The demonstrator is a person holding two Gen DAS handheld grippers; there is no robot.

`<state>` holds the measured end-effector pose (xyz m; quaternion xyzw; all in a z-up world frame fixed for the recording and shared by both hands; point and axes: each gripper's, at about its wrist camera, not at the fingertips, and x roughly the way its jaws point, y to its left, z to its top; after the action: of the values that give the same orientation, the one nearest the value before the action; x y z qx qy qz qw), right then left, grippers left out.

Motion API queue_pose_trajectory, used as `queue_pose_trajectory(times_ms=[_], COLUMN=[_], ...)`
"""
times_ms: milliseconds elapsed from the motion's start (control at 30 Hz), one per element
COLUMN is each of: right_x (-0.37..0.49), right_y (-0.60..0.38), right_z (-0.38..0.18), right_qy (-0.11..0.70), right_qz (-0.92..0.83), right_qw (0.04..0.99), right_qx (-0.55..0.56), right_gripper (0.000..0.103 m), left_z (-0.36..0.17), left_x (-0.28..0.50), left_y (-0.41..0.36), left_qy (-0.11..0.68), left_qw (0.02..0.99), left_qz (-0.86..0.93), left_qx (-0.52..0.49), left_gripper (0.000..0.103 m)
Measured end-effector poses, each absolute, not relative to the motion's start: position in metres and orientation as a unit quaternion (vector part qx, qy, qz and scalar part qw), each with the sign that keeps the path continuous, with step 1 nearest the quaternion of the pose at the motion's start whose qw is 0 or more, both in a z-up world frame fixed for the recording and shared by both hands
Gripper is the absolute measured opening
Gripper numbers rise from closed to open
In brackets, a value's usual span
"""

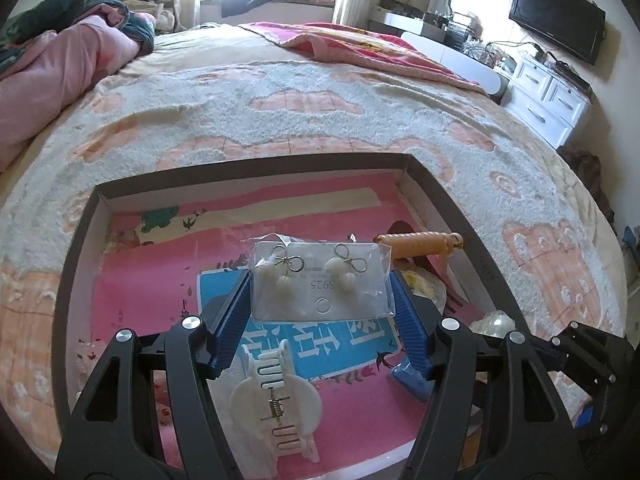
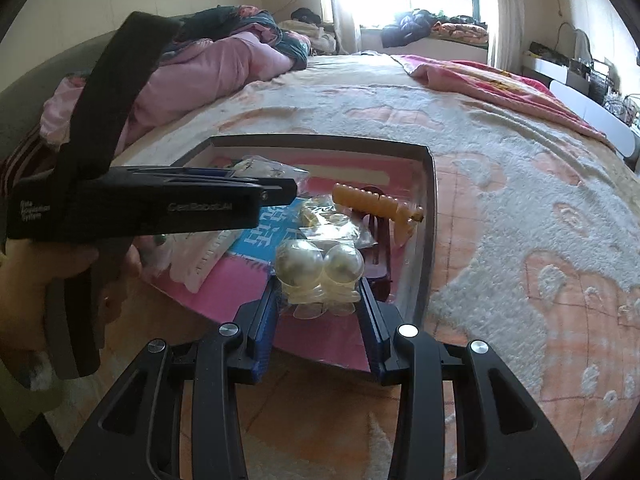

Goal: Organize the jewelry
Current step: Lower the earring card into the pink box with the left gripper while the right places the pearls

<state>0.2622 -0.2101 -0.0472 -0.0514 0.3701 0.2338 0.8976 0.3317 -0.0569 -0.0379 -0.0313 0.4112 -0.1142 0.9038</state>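
Observation:
My left gripper is shut on a clear packet with an earring card, two bow-and-bead earrings on a white card, held above the shallow dark-rimmed box. From the side, in the right wrist view, that left gripper carries the earring packet over the box. My right gripper is shut on a clear packet of two large pearl pieces at the near right corner of the box. The pearl packet and part of the right gripper show at the lower right of the left wrist view.
Inside the box on its pink liner lie a white claw hair clip, an orange beaded hair clip, a dark red clip and another small clear packet. The box sits on a fluffy bedspread; a hand holds the left gripper.

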Motion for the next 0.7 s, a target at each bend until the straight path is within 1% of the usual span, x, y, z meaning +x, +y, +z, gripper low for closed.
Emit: queue_pose_trajectory(times_ms=[367,700], right_x=[0.251,0.248], right_y=[-0.215,-0.222], right_z=[-0.047,-0.044], right_qy=[0.377,0.380], right_qz=[0.244,0.238], right_qw=[0.893,0.893], right_qx=[-0.035,-0.027], right_gripper=[0.036,0.040], left_z=[-0.050,-0.051], left_x=[0.330,0.325], left_y=[-0.061,-0.059], left_qy=[0.429,0.431], left_qw=[0.893,0.893], left_qz=[-0.130,-0.124], left_qx=[-0.037,-0.043], left_gripper=[0.058,0.061])
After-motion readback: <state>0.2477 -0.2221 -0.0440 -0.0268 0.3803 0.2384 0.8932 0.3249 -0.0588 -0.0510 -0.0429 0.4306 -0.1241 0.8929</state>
